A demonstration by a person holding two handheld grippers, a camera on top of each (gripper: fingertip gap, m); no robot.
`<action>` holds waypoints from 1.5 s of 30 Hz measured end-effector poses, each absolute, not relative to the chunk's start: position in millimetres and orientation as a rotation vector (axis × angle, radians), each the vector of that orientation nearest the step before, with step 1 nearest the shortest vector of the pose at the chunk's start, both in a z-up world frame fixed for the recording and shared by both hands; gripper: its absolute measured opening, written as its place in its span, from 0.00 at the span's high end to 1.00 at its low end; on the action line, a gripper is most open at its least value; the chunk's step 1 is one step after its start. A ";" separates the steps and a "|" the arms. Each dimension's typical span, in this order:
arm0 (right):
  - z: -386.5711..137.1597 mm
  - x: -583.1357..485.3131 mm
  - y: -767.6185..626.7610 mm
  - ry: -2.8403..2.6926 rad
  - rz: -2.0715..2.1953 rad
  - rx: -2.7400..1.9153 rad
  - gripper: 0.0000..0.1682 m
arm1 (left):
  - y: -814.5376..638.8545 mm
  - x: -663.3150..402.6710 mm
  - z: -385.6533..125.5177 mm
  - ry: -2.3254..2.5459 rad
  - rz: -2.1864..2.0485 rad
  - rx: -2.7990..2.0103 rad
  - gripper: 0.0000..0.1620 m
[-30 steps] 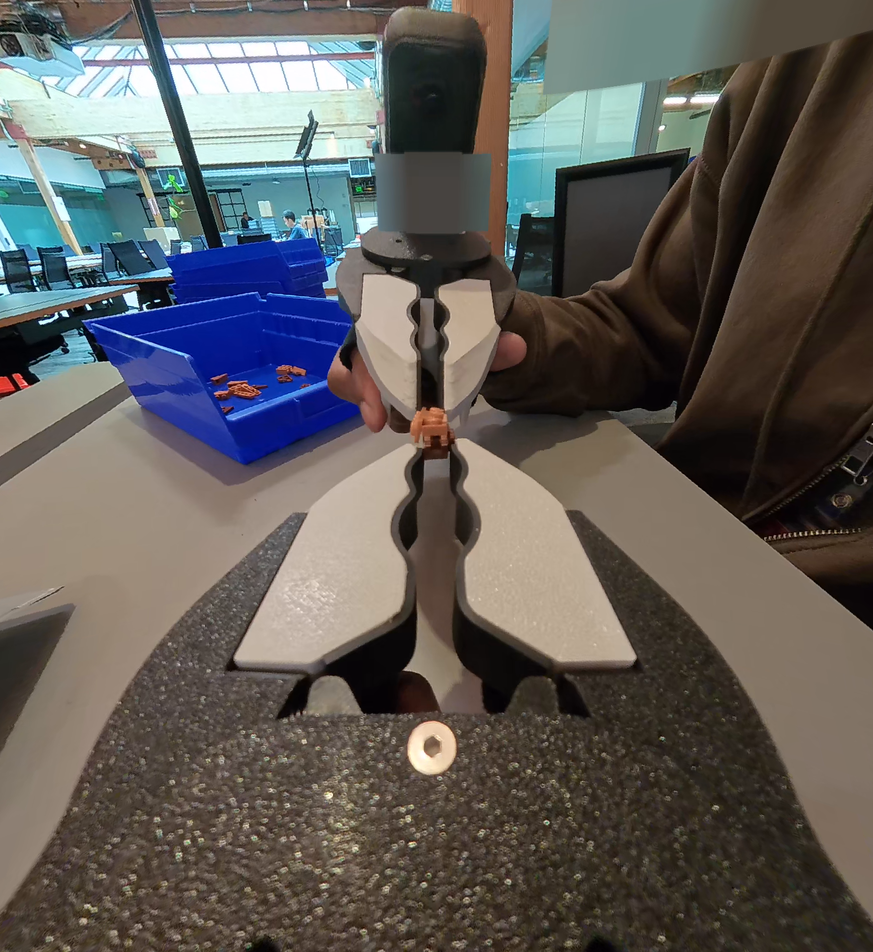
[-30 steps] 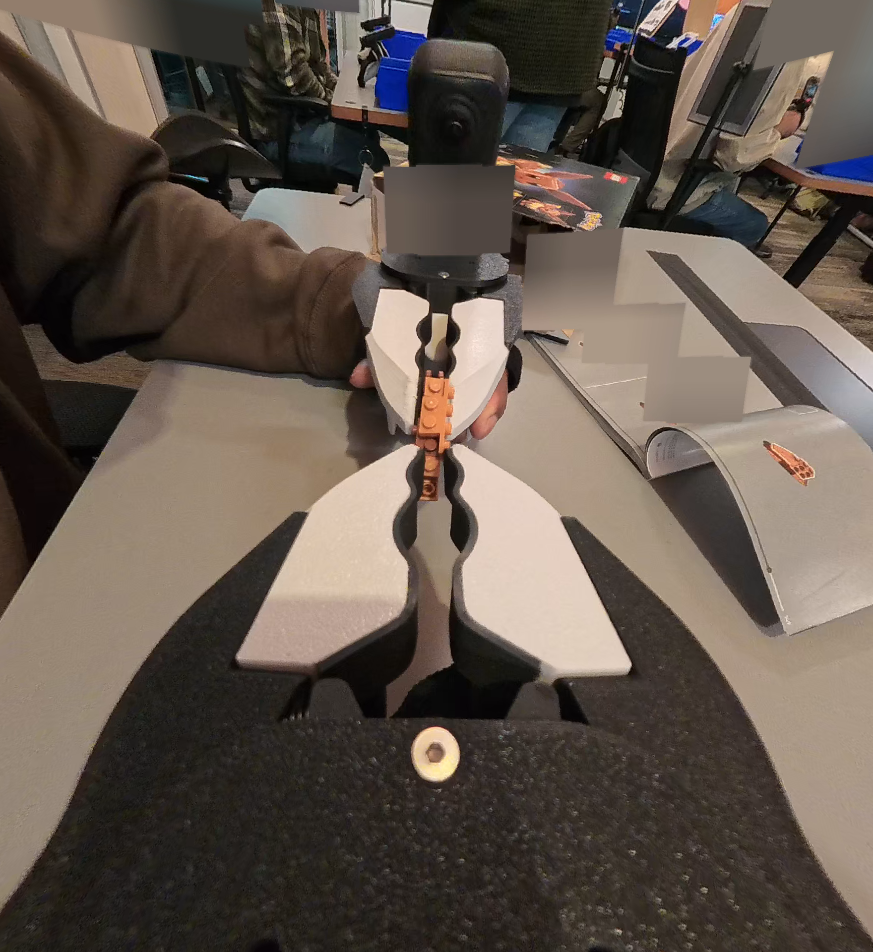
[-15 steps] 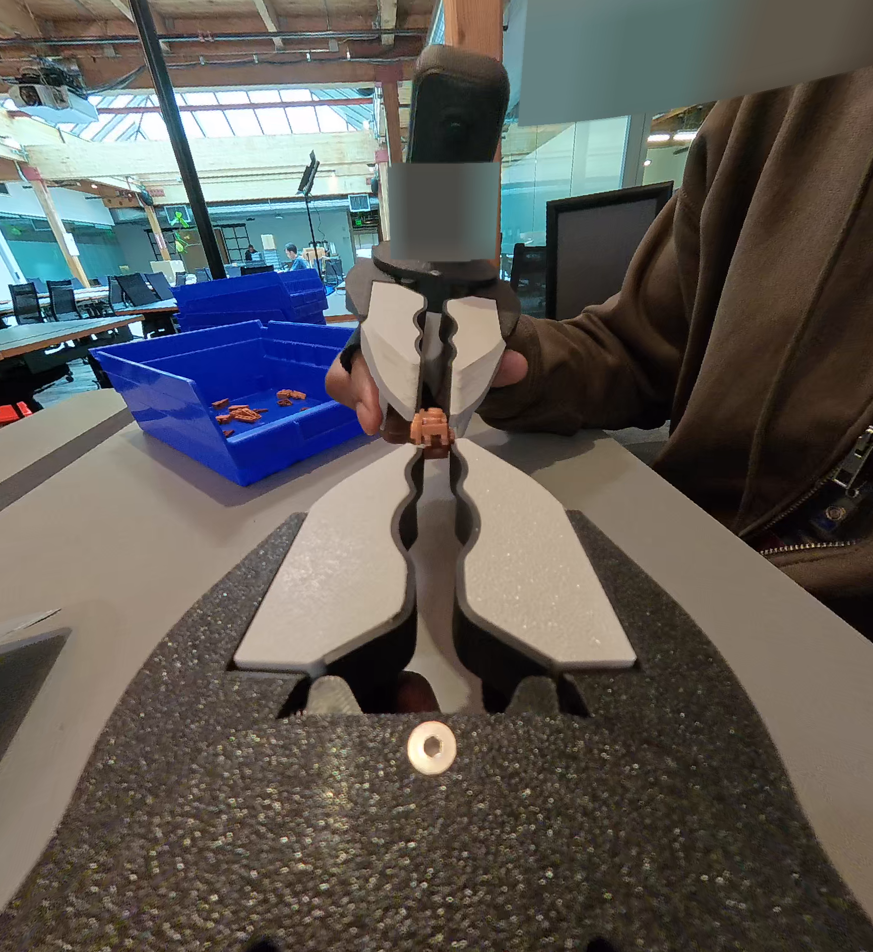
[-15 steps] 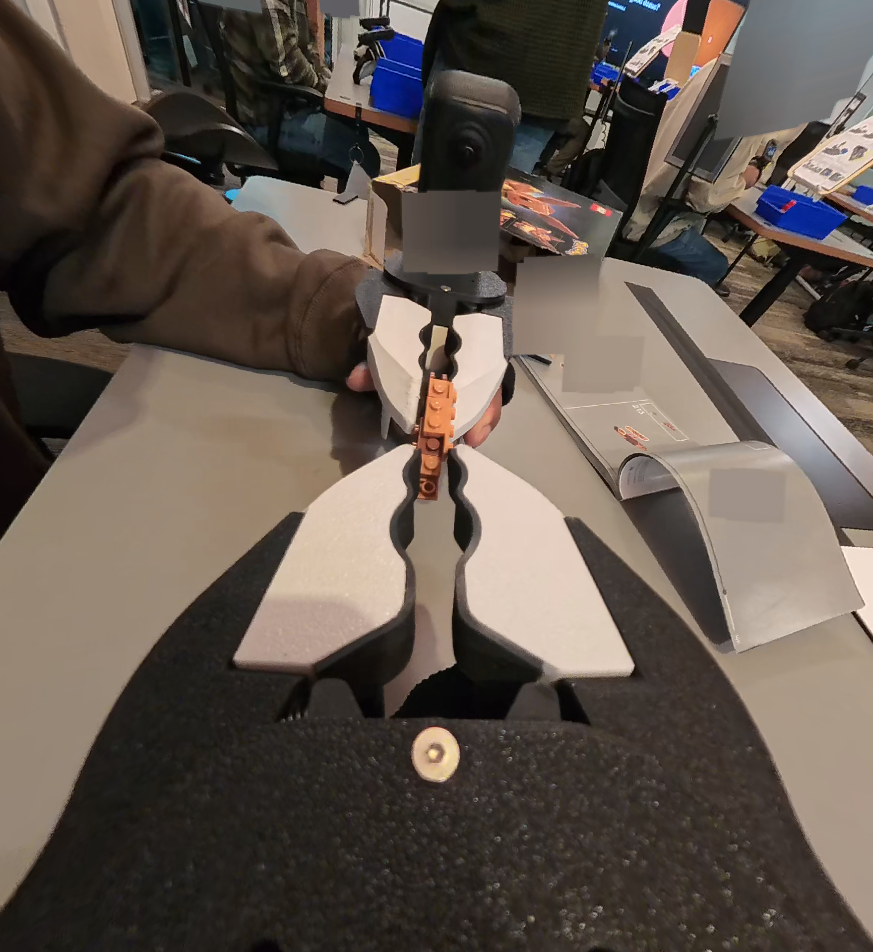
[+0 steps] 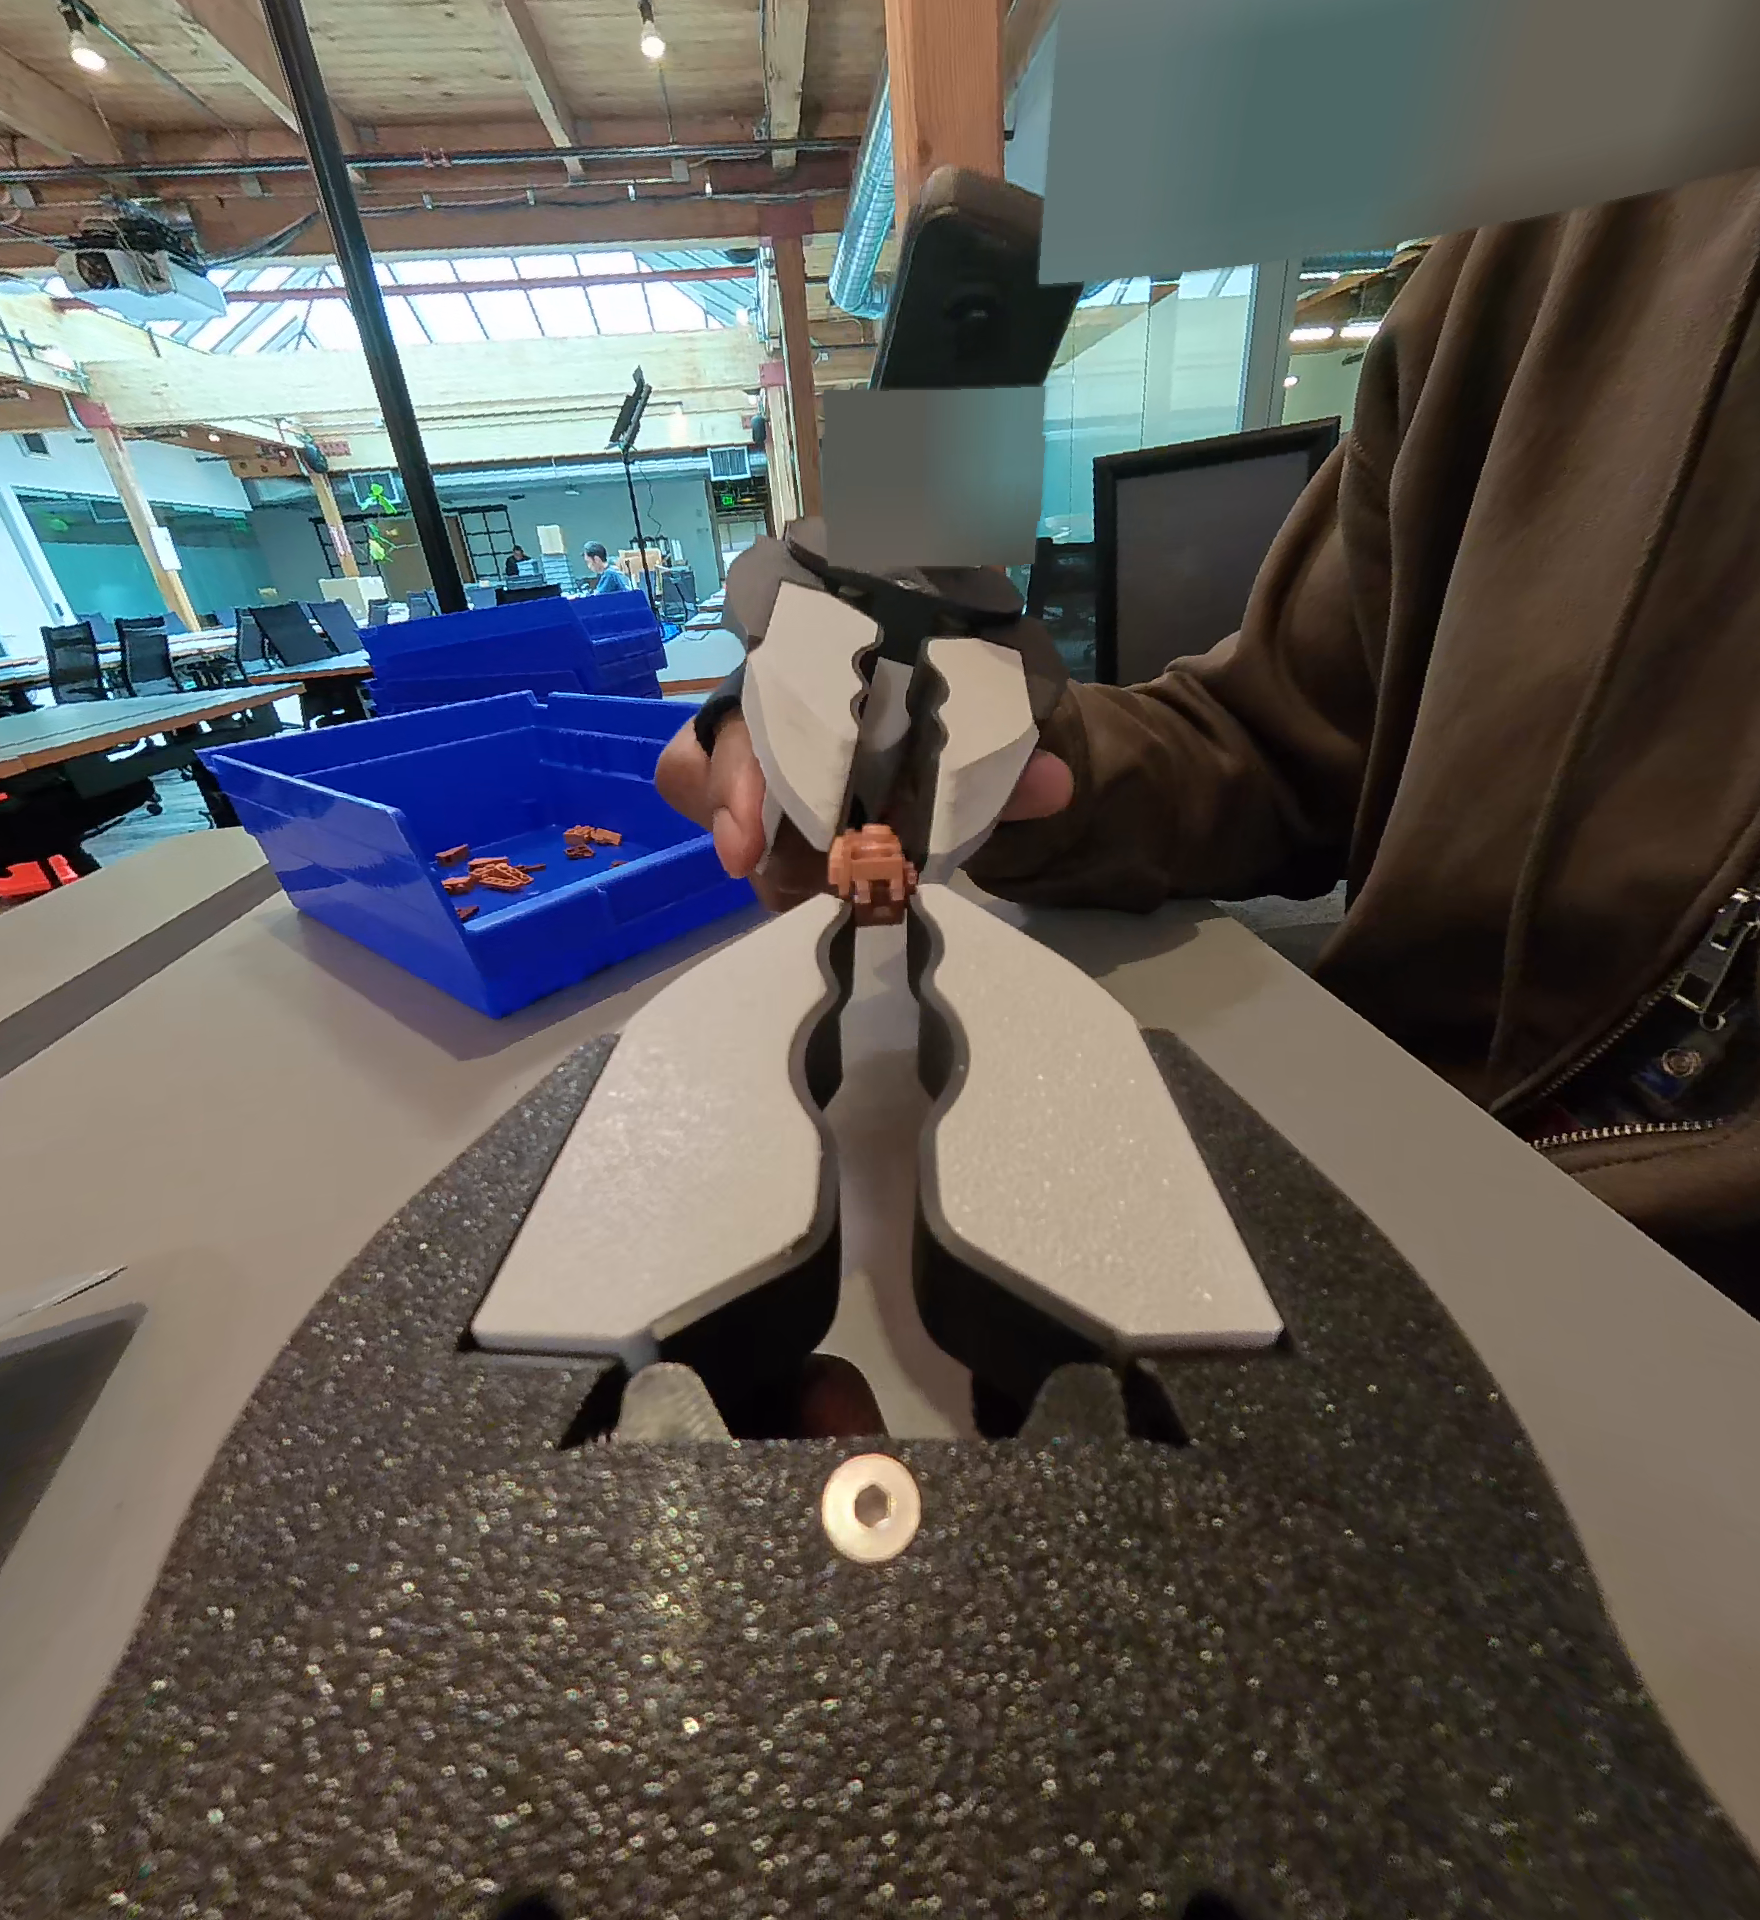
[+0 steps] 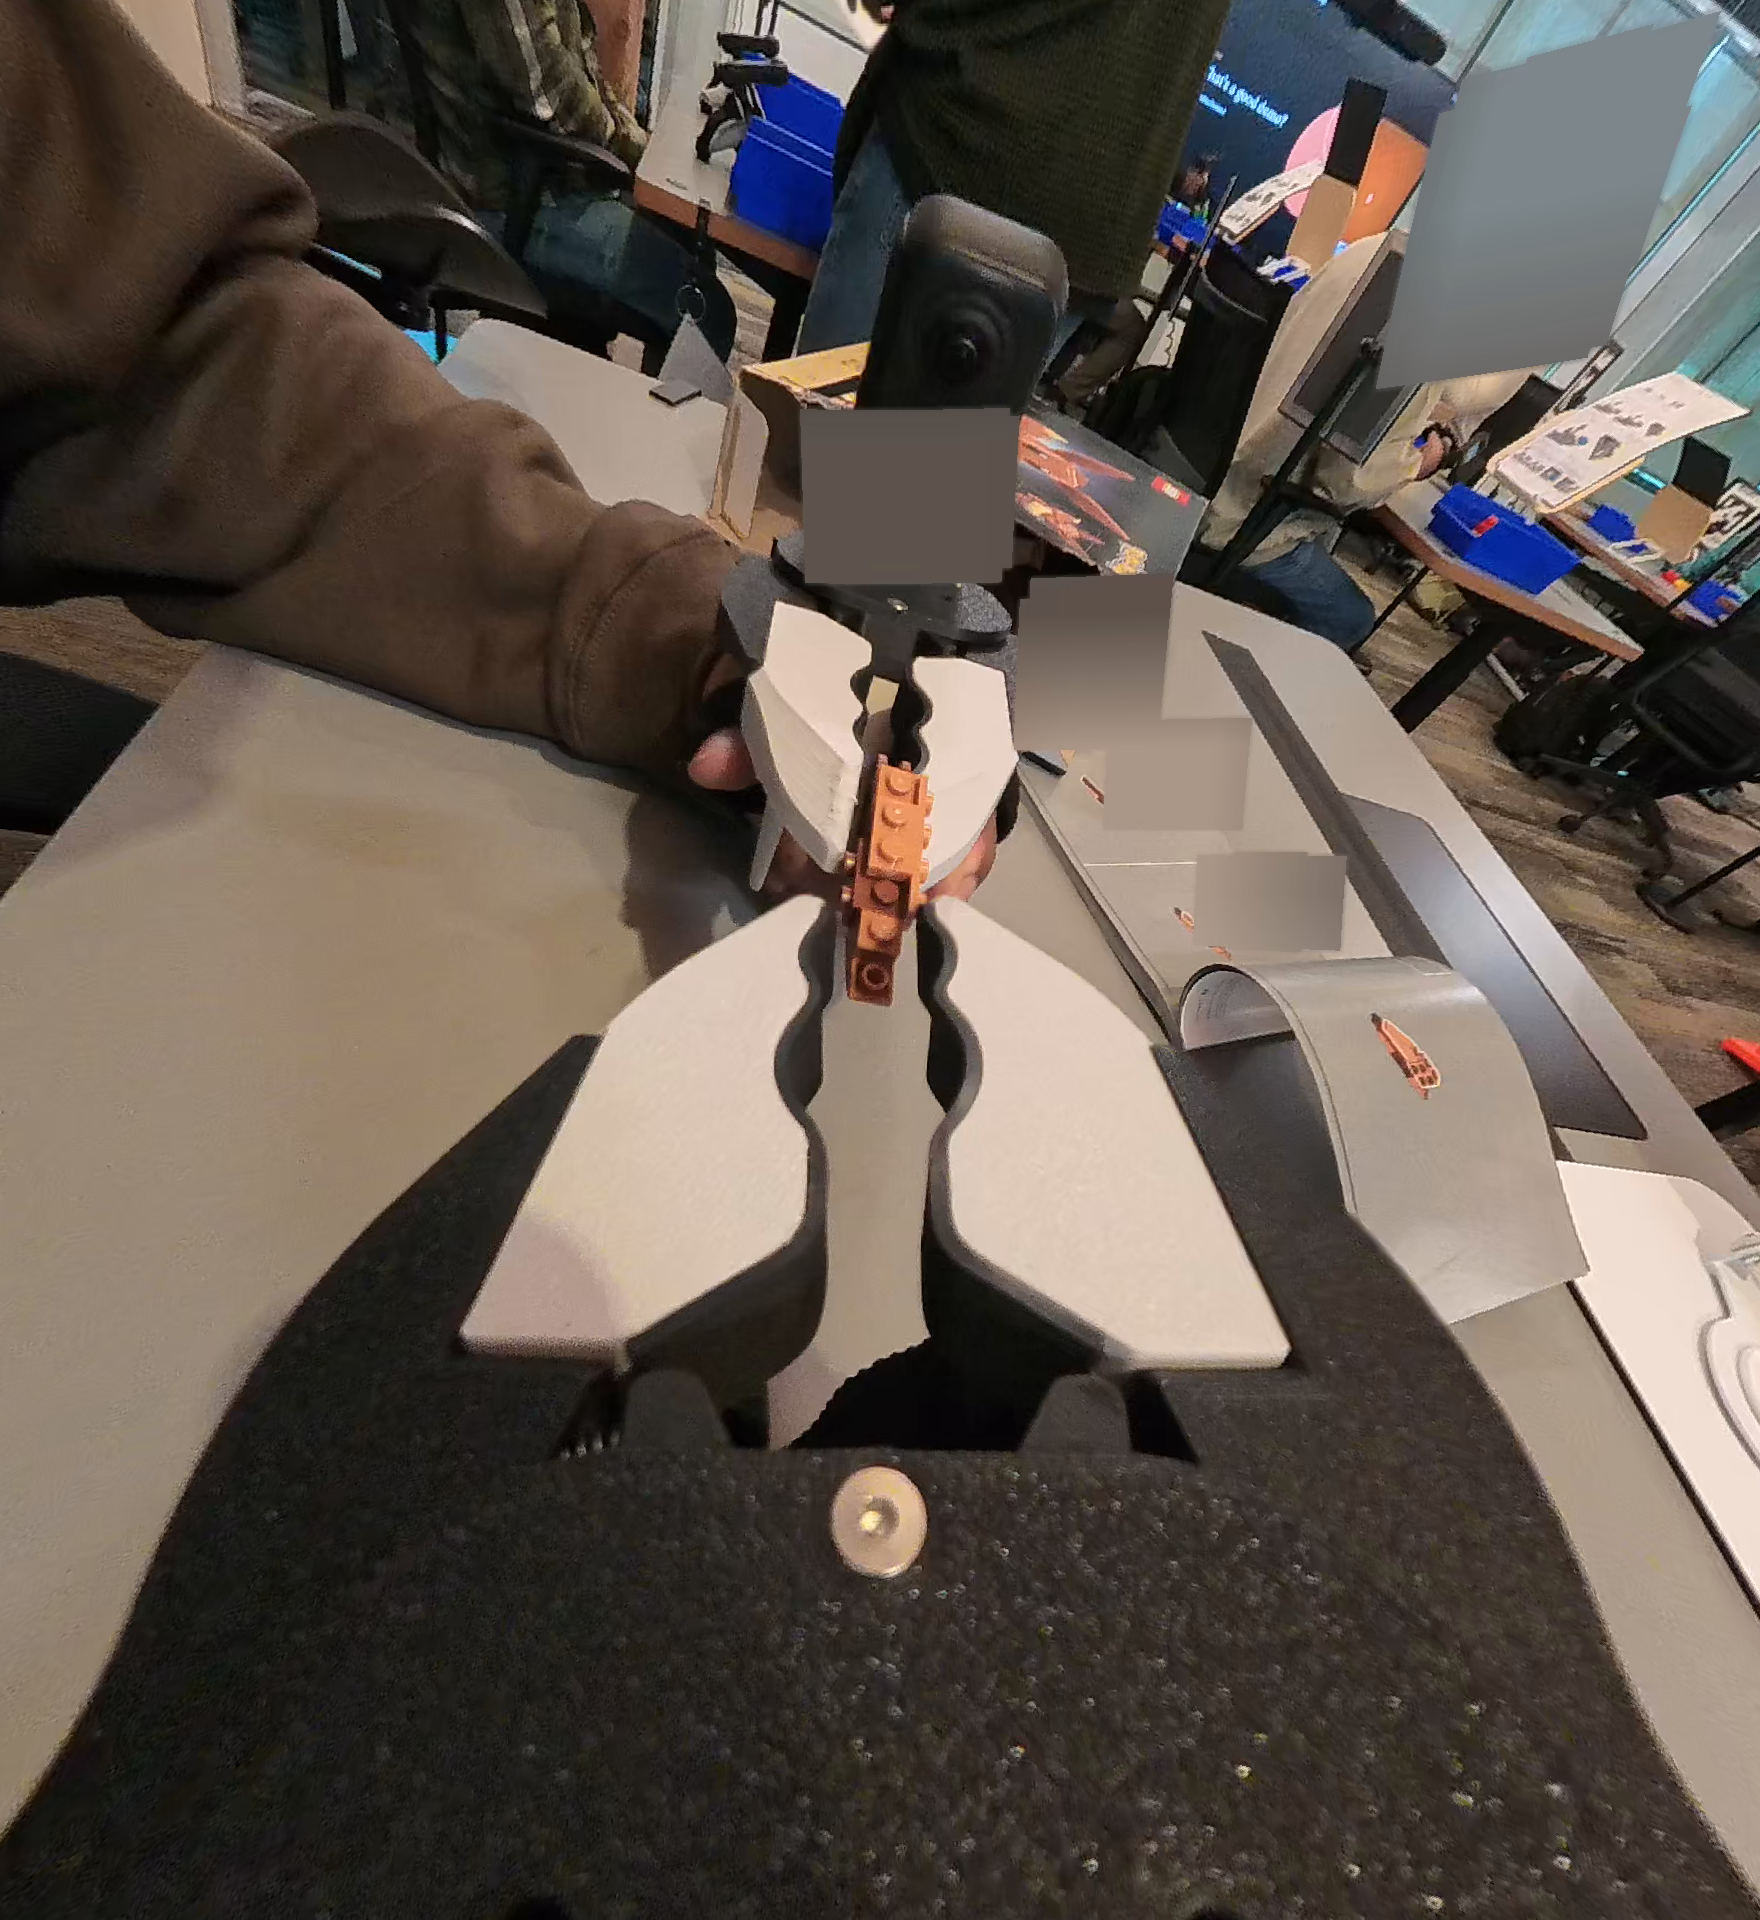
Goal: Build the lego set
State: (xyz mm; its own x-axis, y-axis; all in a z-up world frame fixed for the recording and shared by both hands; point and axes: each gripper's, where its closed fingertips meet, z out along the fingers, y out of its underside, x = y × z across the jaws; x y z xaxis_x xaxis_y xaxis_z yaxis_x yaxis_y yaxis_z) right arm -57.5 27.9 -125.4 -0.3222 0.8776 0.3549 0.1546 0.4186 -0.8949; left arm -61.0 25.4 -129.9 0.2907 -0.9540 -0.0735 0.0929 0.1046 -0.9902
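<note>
An orange lego assembly (image 6: 884, 873), a narrow studded strip, is held in the air above the grey table (image 6: 284, 935) between two grippers that face each other tip to tip. My right gripper (image 6: 874, 920) is shut on its near end. My left gripper (image 6: 891, 831), held by a hand opposite, is shut on its far end. In the left wrist view the assembly (image 5: 868, 871) shows end-on at my left gripper's tips (image 5: 871, 906), with my right gripper (image 5: 860, 831) just behind it, tilted a little to the right.
A blue bin (image 5: 356, 862) with several loose orange pieces (image 5: 502, 875) stands on the table at the far left. An open instruction booklet (image 6: 1395, 1091) lies to the right, a lego box (image 6: 1094, 499) behind it. A brown sleeve (image 5: 1478, 727) fills the right side. The tips of both grippers are at nearly the same place.
Both grippers have tilted and swung a little while they stay shut on the assembly. The right wrist view now shows more of the table's right side. The assembly is held as before.
</note>
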 end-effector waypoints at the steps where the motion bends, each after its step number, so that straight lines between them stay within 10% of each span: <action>1: -123.9 -57.4 27.8 -1.744 0.982 -0.892 0.91 | 25.5 -61.4 -129.4 0.958 -0.979 -1.188 0.94; 34: -225.5 -84.4 28.8 -2.037 0.817 -1.138 0.85 | 53.0 -110.5 -123.1 0.780 -0.786 -1.268 0.94; 45: -242.5 -103.6 27.0 -2.103 0.737 -1.195 0.98 | 51.4 -107.6 -127.8 0.799 -0.778 -1.289 0.94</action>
